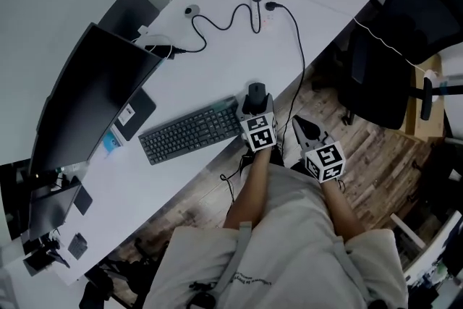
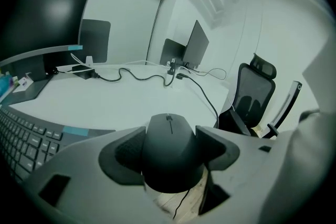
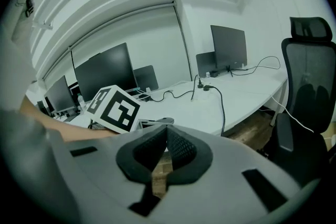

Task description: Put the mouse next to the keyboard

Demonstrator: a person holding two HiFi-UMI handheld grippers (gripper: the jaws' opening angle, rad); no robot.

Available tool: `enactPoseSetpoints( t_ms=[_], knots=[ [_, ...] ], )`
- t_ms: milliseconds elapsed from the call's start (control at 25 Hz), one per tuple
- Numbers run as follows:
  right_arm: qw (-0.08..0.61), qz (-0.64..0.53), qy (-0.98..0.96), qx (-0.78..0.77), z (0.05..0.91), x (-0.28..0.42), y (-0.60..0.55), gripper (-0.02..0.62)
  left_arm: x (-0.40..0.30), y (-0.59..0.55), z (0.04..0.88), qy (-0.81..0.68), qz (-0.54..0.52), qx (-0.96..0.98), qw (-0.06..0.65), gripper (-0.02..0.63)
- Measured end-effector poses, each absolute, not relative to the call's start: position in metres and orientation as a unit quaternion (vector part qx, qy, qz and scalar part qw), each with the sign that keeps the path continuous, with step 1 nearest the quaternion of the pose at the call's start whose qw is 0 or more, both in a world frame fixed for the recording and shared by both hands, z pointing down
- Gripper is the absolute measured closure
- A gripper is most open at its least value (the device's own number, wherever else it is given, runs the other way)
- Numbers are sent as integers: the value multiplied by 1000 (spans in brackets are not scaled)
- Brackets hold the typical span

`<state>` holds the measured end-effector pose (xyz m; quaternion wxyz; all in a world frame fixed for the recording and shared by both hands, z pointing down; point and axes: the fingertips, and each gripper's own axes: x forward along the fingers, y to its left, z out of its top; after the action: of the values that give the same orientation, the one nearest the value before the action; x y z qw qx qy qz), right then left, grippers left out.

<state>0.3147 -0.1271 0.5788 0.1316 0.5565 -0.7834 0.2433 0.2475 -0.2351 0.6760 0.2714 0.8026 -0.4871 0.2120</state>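
Mouse (image 1: 257, 92), black, is gripped betw. the pads of left tool (image 1: 255, 106), jaws closed against its sides. Left gripper view shows it filling the gap, scroll wheel pointing away.

Spot: just below center of head view, right beside the right end of black keyboard (image 1: 192, 131), at the near edge of white counter (image 1: 217, 76). Can't tell whether the mouse touches the counter top or hangs just above it. Some floor shows under its near end in the left gripper view.

As for right tool (image 1: 302, 127), it's to the right of the left one, off the counter edge, over wood floor (image 1: 362, 155). Its jaws are fully together w/ nothing betw. them.

Curved monitor (image 1: 87, 101) stands at left of frame, behind the keyboard. Black cable (image 1: 239, 14) snakes across the counter at upper center. Black office chair (image 1: 387, 61) is at upper right, well apart from the mouse.
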Motion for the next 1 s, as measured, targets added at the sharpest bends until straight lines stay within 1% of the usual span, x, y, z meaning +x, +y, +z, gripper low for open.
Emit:
enactPoseSetpoints(
  t_ms=[280,720,1000],
  knots=[
    [137,243,-770,573,582,337,-114,593,257,-247,701,-507,237,785,267,305],
    [134,250,-758,588,587,355,-102,592,260,-255,712,-532,265,760,263,305],
    [141,248,-758,587,587,360,-94,592,262,-257,713,-528,261,757,282,304]
  ],
)
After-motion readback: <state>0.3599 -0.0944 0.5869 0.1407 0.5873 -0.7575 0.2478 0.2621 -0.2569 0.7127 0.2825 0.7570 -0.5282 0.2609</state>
